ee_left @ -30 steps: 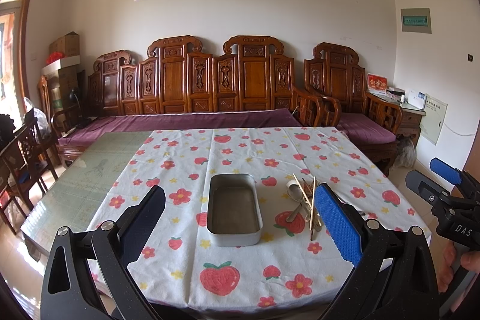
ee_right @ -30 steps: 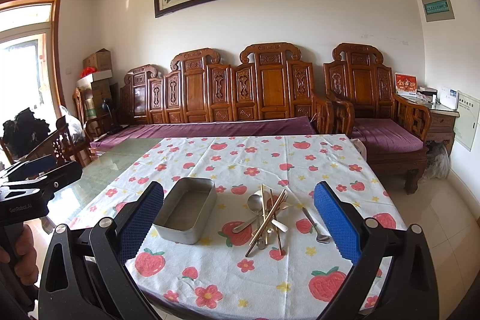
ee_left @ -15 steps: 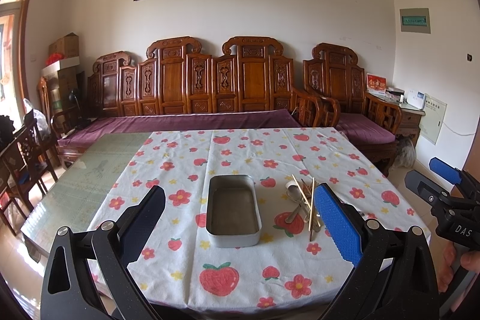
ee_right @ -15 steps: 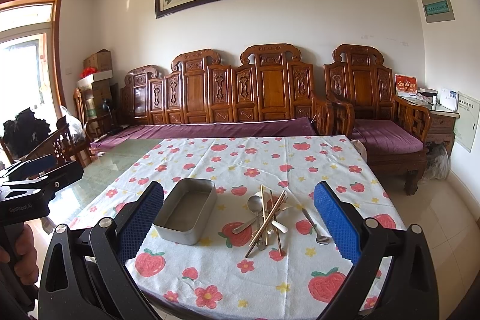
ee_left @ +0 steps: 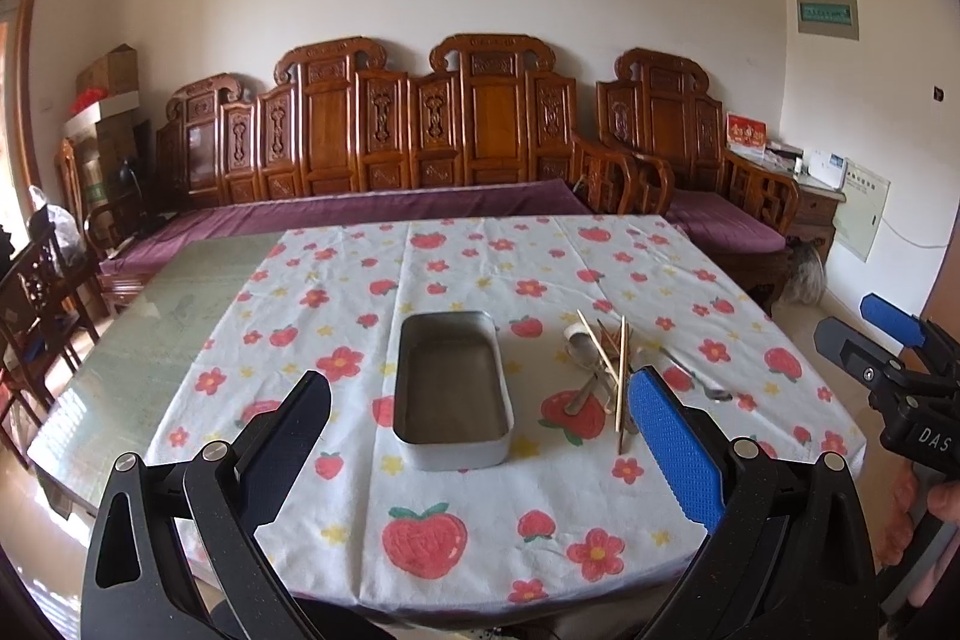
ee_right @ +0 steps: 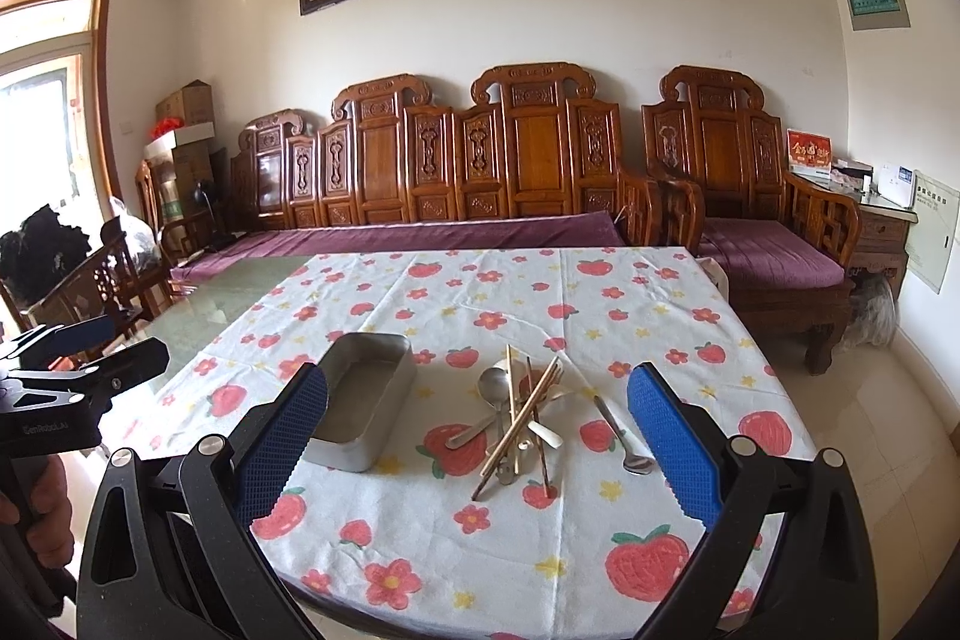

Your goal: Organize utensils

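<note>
On the strawberry-print tablecloth [ee_left: 480,460], a metal tin [ee_left: 453,388] sat empty and lengthwise near the front edge. At its 3 o'clock, apart from it, lay the utensil pile [ee_right: 519,418]: chopsticks [ee_right: 522,415] crossed over spoons [ee_right: 493,388], one further spoon [ee_right: 621,436] lying alone at the pile's 3 o'clock. The left gripper [ee_left: 480,436] hung above the near edge, fingers wide apart, nothing between them, tin framed in the gap. The right gripper [ee_right: 477,430] likewise spread wide and empty, pile framed between its blue pads [ee_right: 672,442]. Carved wooden bench [ee_right: 480,172] stood at 12 o'clock against the wall.
</note>
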Action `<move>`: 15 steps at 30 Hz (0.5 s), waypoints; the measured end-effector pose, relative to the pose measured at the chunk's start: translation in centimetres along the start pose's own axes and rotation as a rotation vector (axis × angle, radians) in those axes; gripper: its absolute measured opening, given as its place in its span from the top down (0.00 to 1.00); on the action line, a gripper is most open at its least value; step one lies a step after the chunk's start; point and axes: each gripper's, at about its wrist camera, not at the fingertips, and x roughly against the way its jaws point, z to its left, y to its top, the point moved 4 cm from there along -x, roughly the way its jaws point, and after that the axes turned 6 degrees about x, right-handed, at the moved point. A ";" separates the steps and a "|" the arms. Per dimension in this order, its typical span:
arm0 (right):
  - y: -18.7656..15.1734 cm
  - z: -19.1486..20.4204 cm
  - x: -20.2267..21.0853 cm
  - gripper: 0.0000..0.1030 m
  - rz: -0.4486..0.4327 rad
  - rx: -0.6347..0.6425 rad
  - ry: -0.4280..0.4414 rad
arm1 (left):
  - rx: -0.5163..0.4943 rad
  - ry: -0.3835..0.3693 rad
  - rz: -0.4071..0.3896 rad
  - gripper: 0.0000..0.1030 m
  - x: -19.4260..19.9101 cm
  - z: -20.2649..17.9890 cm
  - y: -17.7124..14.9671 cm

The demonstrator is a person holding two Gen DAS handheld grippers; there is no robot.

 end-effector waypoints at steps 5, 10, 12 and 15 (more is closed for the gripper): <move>-0.8 -1.4 -2.8 0.04 0.041 0.005 0.011 | -0.029 -0.027 0.064 0.06 -3.4 -0.6 -1.3; -0.8 -2.9 -5.8 0.10 0.062 0.018 0.006 | -0.038 -0.050 0.115 0.06 -6.7 -1.0 -2.1; -1.0 -3.4 -7.2 0.16 0.083 0.020 0.006 | -0.046 -0.055 0.129 0.06 -7.8 -1.2 -2.2; -1.3 -4.4 -9.2 0.20 0.109 0.017 0.002 | -0.058 -0.067 0.145 0.06 -9.2 -1.5 -2.3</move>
